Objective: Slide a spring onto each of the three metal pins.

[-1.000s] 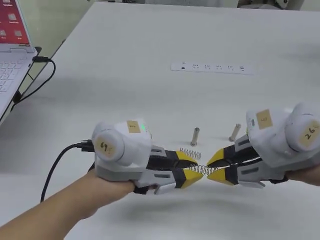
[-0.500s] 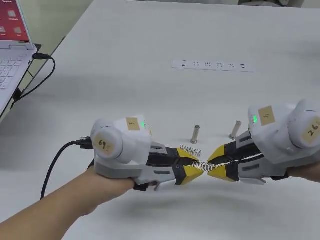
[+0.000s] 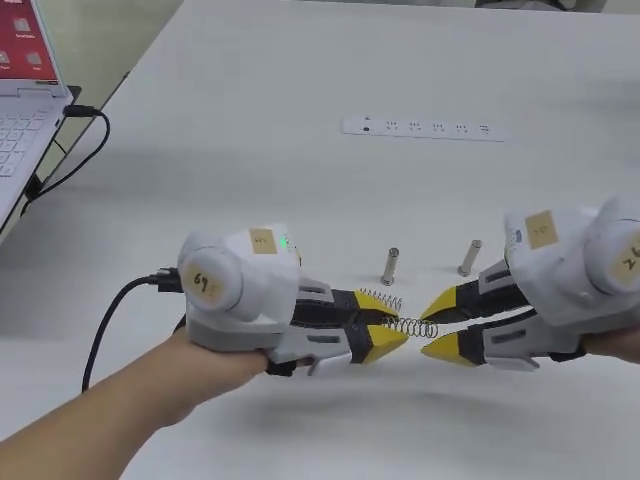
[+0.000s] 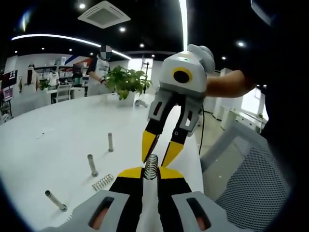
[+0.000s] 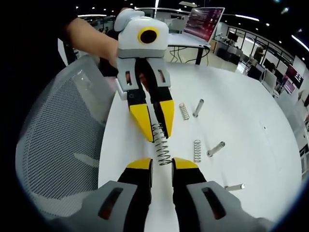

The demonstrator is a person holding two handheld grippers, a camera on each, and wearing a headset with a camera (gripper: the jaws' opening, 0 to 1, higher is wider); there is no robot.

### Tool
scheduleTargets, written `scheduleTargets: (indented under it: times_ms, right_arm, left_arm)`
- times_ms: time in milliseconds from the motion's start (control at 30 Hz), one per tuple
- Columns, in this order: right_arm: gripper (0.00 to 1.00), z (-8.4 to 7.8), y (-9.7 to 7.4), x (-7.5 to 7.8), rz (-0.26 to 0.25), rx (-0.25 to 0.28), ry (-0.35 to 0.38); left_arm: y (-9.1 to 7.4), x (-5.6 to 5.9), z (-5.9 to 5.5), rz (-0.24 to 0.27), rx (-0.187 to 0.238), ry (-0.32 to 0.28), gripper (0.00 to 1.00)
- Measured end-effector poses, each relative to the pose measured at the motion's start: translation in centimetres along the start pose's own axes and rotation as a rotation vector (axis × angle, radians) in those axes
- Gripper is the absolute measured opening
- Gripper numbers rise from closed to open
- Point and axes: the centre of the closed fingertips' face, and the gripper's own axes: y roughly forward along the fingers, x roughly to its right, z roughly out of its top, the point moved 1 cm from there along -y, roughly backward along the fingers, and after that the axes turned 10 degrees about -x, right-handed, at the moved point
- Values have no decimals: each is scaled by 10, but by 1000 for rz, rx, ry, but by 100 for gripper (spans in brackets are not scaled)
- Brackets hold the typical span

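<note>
The right gripper (image 3: 427, 331) now stands open, off the spring (image 3: 412, 325), which the left gripper (image 3: 394, 330) alone clamps near the worktop's (image 3: 300, 120) front edge, ready for a pin (image 3: 390, 266).

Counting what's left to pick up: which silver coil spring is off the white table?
The silver coil spring clamped in the left gripper, its free end between the jaws of the open right gripper. The other two springs lie on the white table.
</note>
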Motion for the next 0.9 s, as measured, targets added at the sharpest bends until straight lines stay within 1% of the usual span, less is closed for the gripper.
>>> scheduleTargets:
  times_ms: [200, 267, 367, 500, 600, 667, 733, 833, 867, 900]
  right_arm:
    - [12, 0, 0, 1, -3, 18, -1]
    - [10, 1, 0, 1, -5, 21, -9]
    - [8, 2, 0, 2, -10, 23, -24]
    - [8, 2, -1, 3, -9, 23, -23]
    - [8, 4, -4, 3, -22, 11, -61]
    - [8, 5, -6, 2, -23, -1, -89]
    - [8, 6, -7, 1, -24, -3, -105]
    - [8, 11, -11, -1, -27, -1, -132]
    - [8, 13, -12, -3, -27, -5, -150]
    - [8, 15, -13, -3, -30, -9, -165]
  left_arm:
    - [0, 3, -2, -12, -6, -1, 2]
    - [0, 4, -2, -13, -5, 1, 2]
    - [-1, 3, -1, -11, -3, 0, 2]
    - [-1, 2, -2, -15, -2, -8, 3]
    - [-1, 2, -2, -15, 0, -8, 3]
    - [1, 2, -5, -14, -13, 7, 3]
    - [1, 3, -7, -16, -21, 10, 3]
    - [3, 3, -12, -16, -45, 12, 2]
    - [3, 3, -14, -12, -53, 20, 2]
    - [3, 3, -14, -13, -54, 21, 2]
